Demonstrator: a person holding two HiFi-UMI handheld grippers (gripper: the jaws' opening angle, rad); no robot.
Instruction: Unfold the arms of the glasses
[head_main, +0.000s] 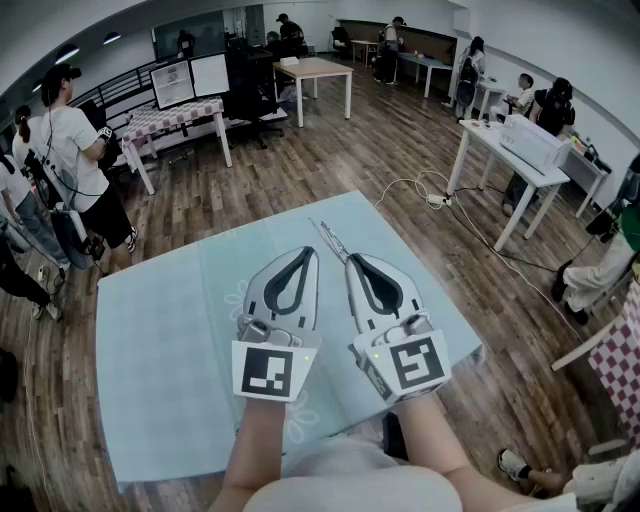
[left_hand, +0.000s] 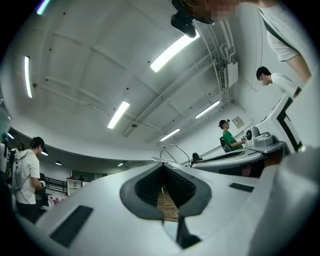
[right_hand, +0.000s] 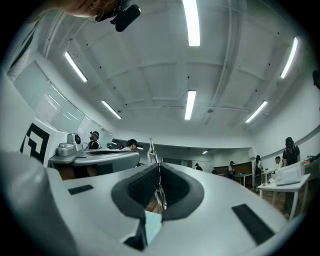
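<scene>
The person wears a white short-sleeved top (left_hand: 282, 27) with a thin dark stripe running down it, and a small black camera (right_hand: 125, 16) sits at the head. Each hand carries a tool of pale grey moulded plastic. The left gripper (head_main: 310, 252) and the right gripper (head_main: 352, 262) are both teardrop-shaped shells with a dark, loop-shaped opening along the top. At the rear of each sits a white cube printed with black square markers (head_main: 270, 370), and a tiny green light (head_main: 376, 355) glows on the right one's shell. Inside, the jaws are lined with black ribbed pads (left_hand: 147, 186), and flat black rectangular insets (right_hand: 254, 220) mark the shells.
</scene>
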